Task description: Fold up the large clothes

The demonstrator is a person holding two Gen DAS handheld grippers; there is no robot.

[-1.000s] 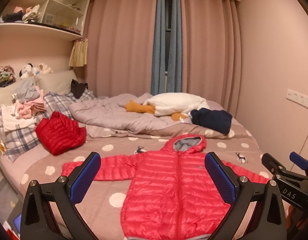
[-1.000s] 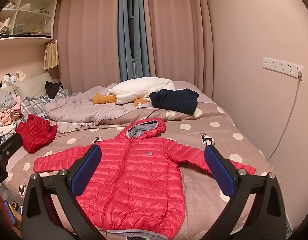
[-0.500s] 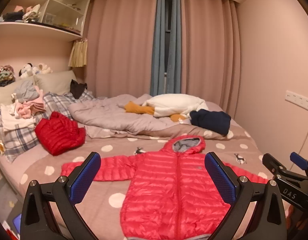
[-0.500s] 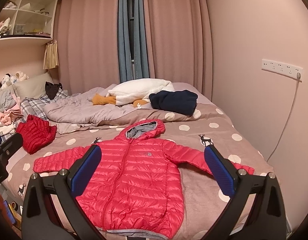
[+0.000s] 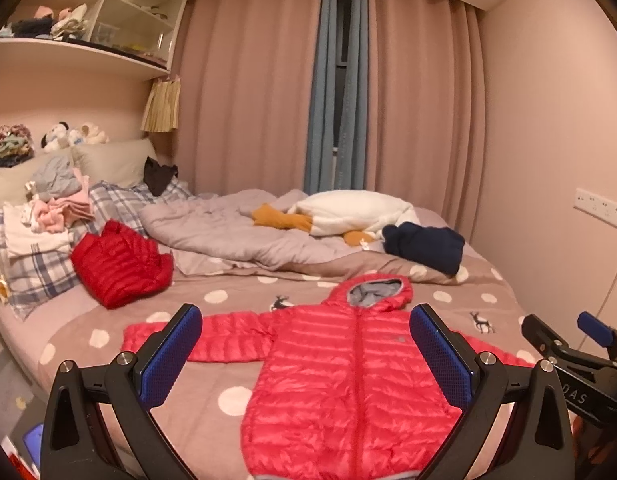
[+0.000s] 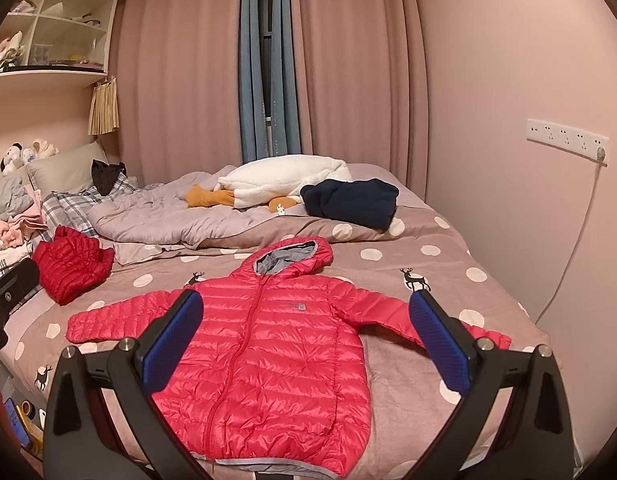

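So the bright red quilted puffer jacket with the grey-lined hood (image 6: 268,344) was laid out flat and zipped up on the bed with the brown polka-dot and deer-print cover (image 6: 436,264), both sleeves stretched out to the sides and the hood pointing toward the curtains. I had my left gripper (image 5: 308,356) hovering above the near edge of the bed, its blue-padded fingers (image 5: 170,354) spread wide with nothing between them, not touching the jacket. Same deal with my right gripper (image 6: 308,348), fingers (image 6: 440,346) wide apart and empty, just above the hem end of the jacket. From the left camera I could see the right gripper poking in at the far right edge. Further up the bed there was a second, darker red puffer jacket folded into a bundle (image 5: 120,264) by the plaid pillows, a rumpled grey quilt (image 5: 228,232), a white plush goose with orange feet (image 5: 348,216) and a navy fleece garment (image 5: 424,244) lying just beside it.
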